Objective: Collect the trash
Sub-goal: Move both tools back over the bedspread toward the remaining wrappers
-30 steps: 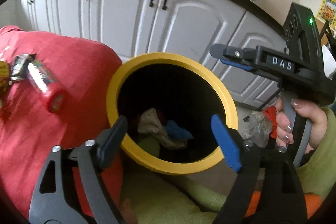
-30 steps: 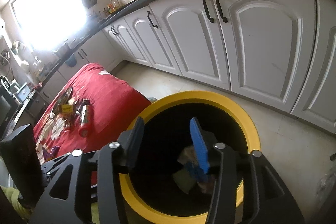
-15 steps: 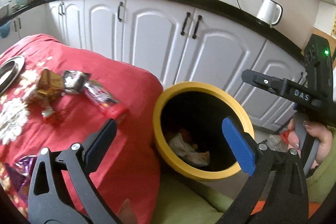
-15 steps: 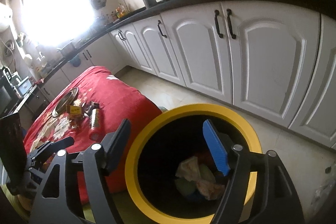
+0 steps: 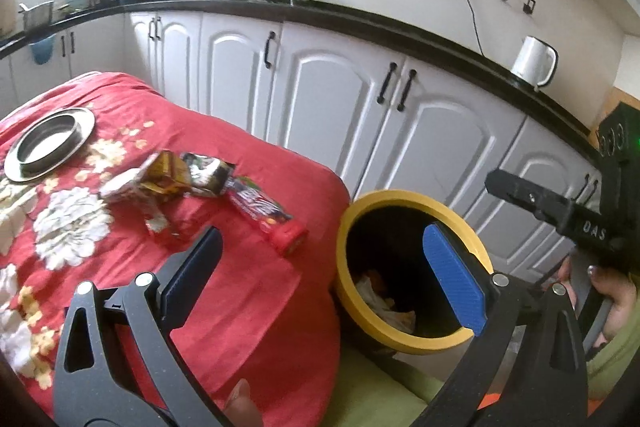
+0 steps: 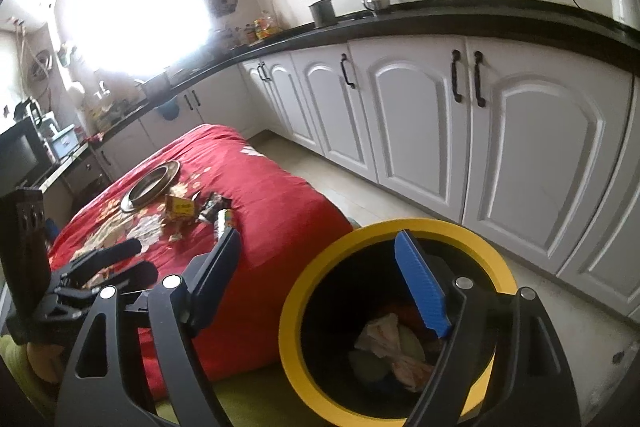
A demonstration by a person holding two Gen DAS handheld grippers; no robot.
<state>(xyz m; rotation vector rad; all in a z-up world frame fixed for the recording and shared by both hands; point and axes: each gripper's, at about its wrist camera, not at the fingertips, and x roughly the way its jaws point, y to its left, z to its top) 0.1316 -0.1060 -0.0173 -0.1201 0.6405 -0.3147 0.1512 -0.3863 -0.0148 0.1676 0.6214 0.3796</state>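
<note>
Both grippers have risen and swung away from the yellow-rimmed bin toward the red cloth beside it; the left gripper stands fully spread and holds nothing; the right gripper hangs over the bin's near rim, its jaws opening, nothing between them; crumpled trash lies at the bin's bottom; wrappers and a red-capped tube lie on the cloth just left of the bin; a steel plate sits farther off.
</note>
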